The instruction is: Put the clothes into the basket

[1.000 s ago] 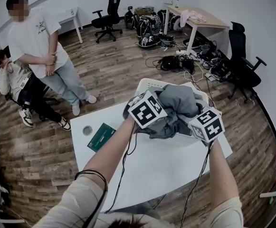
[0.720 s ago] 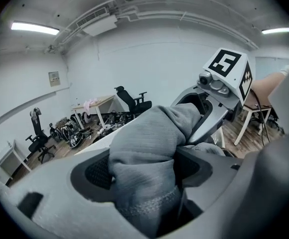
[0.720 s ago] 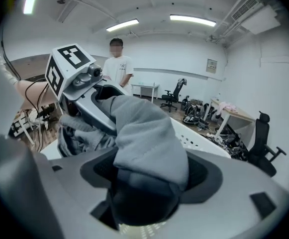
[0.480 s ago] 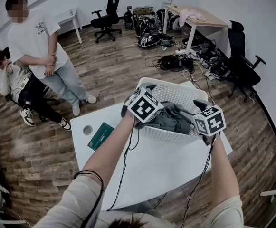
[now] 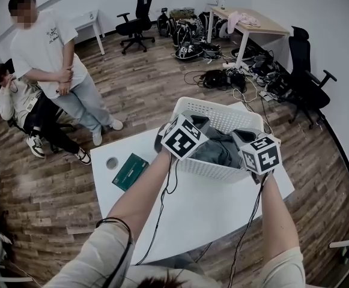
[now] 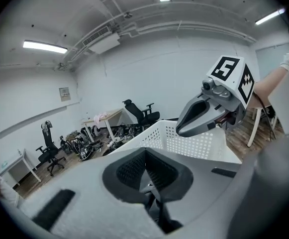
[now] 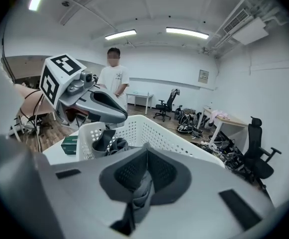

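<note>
A white perforated basket [image 5: 216, 104] stands on the white table [image 5: 192, 215], and the grey clothes [image 5: 219, 149] lie bundled inside it. My left gripper [image 5: 198, 122] hovers over the basket's near left rim. My right gripper [image 5: 242, 137] is over the near right rim. Both point inward at the clothes. In the left gripper view my own jaws [image 6: 145, 156] are shut, with the basket [image 6: 194, 143] and the right gripper [image 6: 180, 130] beyond. My right jaws [image 7: 145, 166] are shut too, and I see no cloth past their tips. The clothes [image 7: 107, 143] sit under the left gripper [image 7: 120, 118].
A green box [image 5: 130, 171] and a small round object [image 5: 111, 163] lie on the table's left part. One person stands [image 5: 48, 59] and another sits [image 5: 18, 101] at the far left. Office chairs, bags and cables crowd the floor behind, near a desk [image 5: 264, 26].
A second ago both grippers held the grey bundle up over the basket. It then dropped into the basket from opened jaws. Now both jaws have shut and hover at the near rim.
</note>
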`<state>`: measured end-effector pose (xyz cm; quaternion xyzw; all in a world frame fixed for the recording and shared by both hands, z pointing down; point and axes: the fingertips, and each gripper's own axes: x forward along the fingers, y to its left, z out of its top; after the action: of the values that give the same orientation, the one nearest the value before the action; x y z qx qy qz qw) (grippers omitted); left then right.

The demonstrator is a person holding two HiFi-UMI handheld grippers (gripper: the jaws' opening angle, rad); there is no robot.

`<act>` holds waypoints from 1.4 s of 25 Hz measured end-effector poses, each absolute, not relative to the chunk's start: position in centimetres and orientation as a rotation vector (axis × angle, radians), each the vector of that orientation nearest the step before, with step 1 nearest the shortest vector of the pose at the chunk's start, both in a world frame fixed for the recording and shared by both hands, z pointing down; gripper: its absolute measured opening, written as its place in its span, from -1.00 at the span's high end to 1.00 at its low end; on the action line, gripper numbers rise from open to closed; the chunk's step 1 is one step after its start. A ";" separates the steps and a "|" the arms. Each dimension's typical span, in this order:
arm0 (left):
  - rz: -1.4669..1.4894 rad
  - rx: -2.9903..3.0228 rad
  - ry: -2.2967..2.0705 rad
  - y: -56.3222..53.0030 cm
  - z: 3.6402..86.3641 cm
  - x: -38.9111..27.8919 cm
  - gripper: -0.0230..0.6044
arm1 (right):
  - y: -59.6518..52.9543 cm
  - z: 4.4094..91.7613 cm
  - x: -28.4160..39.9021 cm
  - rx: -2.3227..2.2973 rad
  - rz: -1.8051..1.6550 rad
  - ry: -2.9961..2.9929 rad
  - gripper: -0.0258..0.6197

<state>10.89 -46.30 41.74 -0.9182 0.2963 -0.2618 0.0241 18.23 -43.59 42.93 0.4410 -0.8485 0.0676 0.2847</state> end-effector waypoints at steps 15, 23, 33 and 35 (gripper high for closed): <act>-0.689 -2.929 0.868 -41.7 41.5 12.4 0.89 | -40.3 41.7 14.8 1.181 0.134 -2.377 0.87; -0.567 -2.895 0.829 -34.5 38.9 12.0 0.89 | -33.8 37.7 12.8 1.196 -0.021 -2.473 0.87; -0.437 -2.893 0.899 -23.6 37.1 8.2 0.89 | -22.9 38.2 10.8 1.224 0.008 -2.556 0.88; -0.444 -2.889 0.914 -21.8 37.6 7.7 0.89 | -20.8 38.7 10.6 1.237 0.022 -2.554 0.88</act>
<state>7.67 -21.77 37.59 -0.9426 0.2983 -0.1450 0.0396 10.64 -20.83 38.73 0.4309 -0.8896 0.0076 0.1514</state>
